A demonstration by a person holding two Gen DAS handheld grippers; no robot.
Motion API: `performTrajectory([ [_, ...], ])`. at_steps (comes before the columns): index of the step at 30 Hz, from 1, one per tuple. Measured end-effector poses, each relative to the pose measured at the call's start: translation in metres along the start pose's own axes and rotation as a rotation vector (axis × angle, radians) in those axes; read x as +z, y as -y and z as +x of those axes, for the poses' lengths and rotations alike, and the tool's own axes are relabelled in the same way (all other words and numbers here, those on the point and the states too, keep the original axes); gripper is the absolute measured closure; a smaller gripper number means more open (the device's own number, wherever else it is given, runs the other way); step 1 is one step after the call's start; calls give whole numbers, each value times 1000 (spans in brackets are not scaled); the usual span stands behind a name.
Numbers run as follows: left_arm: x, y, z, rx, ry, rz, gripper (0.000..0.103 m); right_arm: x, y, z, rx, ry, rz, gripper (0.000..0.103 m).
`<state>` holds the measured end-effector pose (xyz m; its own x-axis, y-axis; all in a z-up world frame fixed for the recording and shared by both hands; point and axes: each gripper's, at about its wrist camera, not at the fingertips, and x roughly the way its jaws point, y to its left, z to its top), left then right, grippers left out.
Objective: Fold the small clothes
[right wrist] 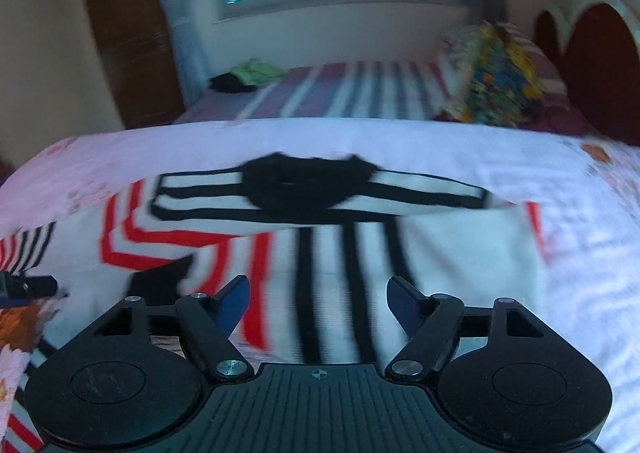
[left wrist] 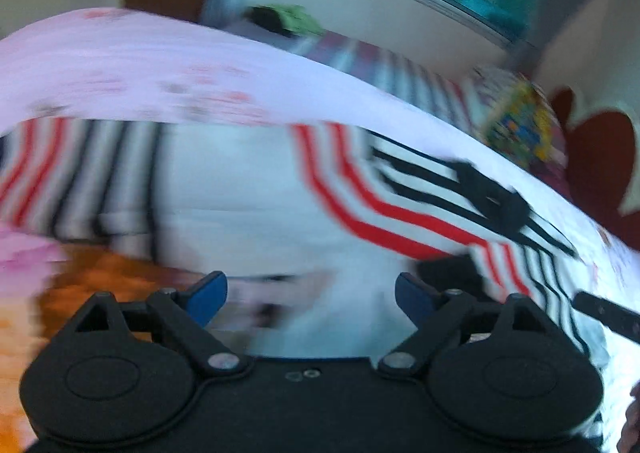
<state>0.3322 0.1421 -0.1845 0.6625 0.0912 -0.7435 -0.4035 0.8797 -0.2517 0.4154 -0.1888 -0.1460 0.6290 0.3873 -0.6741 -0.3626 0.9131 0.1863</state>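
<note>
Striped shirt [right wrist: 320, 249] lies on the bed [right wrist: 580, 221], sleeve part folded across the top. Left gripper [left wrist: 310, 299] and right gripper [right wrist: 318, 303] jaws apart, empty. More folds likely left.

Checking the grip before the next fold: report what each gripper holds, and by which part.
Nothing is held. The left gripper and right gripper are both open, with the striped garment lying loose on the bed.

- R hand-held gripper [right wrist: 318, 303]: jaws apart, nothing btwn, above striped garment [right wrist: 340, 253]
- Garment flat on bed [right wrist: 580, 253], black collar twd far edge
</note>
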Motion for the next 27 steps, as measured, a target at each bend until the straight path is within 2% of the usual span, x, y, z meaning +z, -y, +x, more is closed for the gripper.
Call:
performTrajectory([
  [4, 7, -59, -16, 68, 22, -138, 14, 0, -35, 11, 56, -8, -14, 28],
  [8, 12, -105, -22, 110, 31, -259, 16, 0, -64, 24, 77, -24, -47, 28],
  [13, 18, -157, -12, 91, 39, -438, 25, -2, -87, 40, 69, -40, -67, 28],
  [15, 21, -171, -6, 73, 57, -489, 24, -2, -92, 48, 62, -50, -59, 28],
  [18, 30, -177, 2, 73, 102, -479, 22, -2, -95, 53, 52, -54, -55, 28],
  [21, 34, -183, 8, 57, 156, -520, 25, -2, -98, 60, 38, -61, -55, 28],
  [22, 36, -184, 10, 49, 171, -530, 35, -2, -98, 63, 29, -62, -59, 28],
  [23, 37, -186, 12, 45, 181, -540, 55, -2, -98, 64, 25, -62, -62, 28],
  [24, 37, -191, 14, 37, 183, -560, 63, -2, -98, 66, 21, -59, -65, 28],
  [25, 38, -201, 16, 28, 187, -585, 77, -2, -97, 65, 15, -56, -67, 28],
  [27, 37, -208, 19, 20, 199, -622, 82, -1, -97, 65, 3, -49, -72, 28],
])
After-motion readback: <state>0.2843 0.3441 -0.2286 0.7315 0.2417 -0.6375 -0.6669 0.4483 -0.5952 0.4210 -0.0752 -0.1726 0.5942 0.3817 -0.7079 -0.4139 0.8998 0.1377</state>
